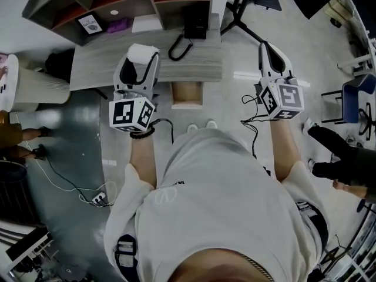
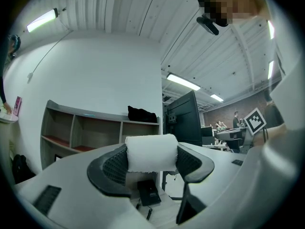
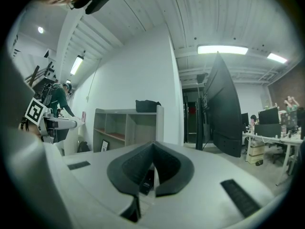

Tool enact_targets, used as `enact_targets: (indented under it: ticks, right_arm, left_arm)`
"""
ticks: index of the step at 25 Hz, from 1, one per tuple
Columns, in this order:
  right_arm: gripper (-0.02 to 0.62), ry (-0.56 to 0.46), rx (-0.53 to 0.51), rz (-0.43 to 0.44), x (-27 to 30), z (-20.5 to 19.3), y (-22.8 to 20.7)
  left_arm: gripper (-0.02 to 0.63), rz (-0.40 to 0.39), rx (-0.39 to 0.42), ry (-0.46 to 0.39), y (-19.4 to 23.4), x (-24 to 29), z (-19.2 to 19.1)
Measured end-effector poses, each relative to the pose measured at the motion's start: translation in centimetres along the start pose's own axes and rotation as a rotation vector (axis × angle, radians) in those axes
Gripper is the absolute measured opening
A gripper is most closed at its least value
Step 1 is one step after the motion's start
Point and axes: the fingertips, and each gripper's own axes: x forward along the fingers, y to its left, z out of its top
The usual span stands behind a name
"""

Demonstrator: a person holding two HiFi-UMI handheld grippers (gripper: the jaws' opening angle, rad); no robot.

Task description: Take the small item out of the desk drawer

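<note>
Two grippers in the head view: left gripper (image 1: 140, 60) above the bench (image 1: 194, 66) carrying a white roll (image 1: 143, 51), right gripper (image 1: 265, 47) past the bench's end, open drawer (image 1: 188, 93) between them. Left gripper view: jaws pinch the roll, outside the drawer. Right gripper view: jaws pressed together.

Bare floor (image 1: 229, 93) right of centre is open; the desk (image 1: 194, 63) and telephone (image 1: 195, 25) block the upper middle.
</note>
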Motion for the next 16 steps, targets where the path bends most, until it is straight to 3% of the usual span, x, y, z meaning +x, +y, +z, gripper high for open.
enact_targets:
  ticks: [16]
  right_arm:
    - [-0.002, 0.007, 0.003, -0.001, 0.23, -0.24, 0.4]
  left_arm:
    - [0.287, 0.01, -0.01, 0.007, 0.59, -0.23, -0.43]
